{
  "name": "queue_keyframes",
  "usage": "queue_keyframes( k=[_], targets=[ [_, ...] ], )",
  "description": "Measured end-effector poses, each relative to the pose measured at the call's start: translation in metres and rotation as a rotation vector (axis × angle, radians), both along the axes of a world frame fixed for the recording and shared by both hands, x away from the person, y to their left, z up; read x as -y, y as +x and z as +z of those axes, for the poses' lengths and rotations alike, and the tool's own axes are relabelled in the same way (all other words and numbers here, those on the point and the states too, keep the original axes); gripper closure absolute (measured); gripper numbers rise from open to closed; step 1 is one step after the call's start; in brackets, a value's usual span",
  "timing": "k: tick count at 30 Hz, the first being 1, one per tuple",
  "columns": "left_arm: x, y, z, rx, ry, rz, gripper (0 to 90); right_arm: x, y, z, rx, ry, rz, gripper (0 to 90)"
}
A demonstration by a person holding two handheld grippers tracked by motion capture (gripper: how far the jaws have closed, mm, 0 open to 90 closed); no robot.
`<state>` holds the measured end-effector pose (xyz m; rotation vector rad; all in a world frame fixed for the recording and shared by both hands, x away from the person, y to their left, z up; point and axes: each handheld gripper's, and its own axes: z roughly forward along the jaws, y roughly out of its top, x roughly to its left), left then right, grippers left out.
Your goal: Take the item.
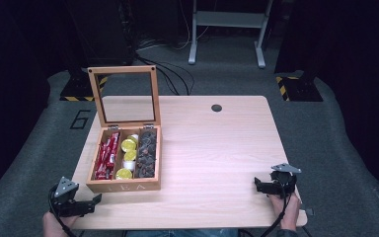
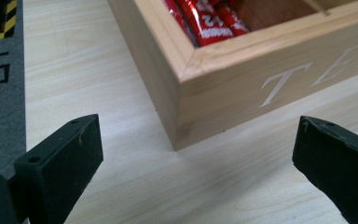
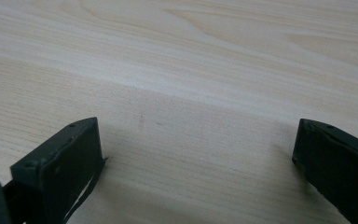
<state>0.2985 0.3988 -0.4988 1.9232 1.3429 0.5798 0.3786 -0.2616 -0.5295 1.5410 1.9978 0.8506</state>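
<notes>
An open wooden tea box (image 1: 123,185) stands on the left part of the table, its glass-paned lid (image 1: 124,96) upright. Inside are red packets (image 1: 106,155) on the left, yellow and white capsules (image 1: 127,158) in the middle and dark pieces (image 1: 146,153) on the right. My left gripper (image 1: 94,202) is open at the table's front left corner, just short of the box. In the left gripper view the box's front corner (image 2: 242,79) with red packets (image 2: 205,23) lies ahead of the open left gripper (image 2: 198,135). My right gripper (image 1: 257,186) is open over bare wood at the front right, with nothing between the right gripper's (image 3: 198,133) jaws.
The light wood table (image 1: 217,148) has a dark cable hole (image 1: 216,107) near its far edge. Grey floor mat with a "6" (image 1: 80,118) lies to the left. Hazard-striped stand bases (image 1: 296,89) and a white frame (image 1: 227,29) stand beyond the table.
</notes>
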Motion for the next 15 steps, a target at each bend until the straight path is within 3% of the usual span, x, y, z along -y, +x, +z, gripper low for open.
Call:
queue_keyframes(
  k=[15],
  targets=[
    [0.008,0.004,0.029,0.038,-0.014,-0.007,1.3,0.0,-0.001,0.0,0.007,-0.005,0.002,0.5]
  ],
)
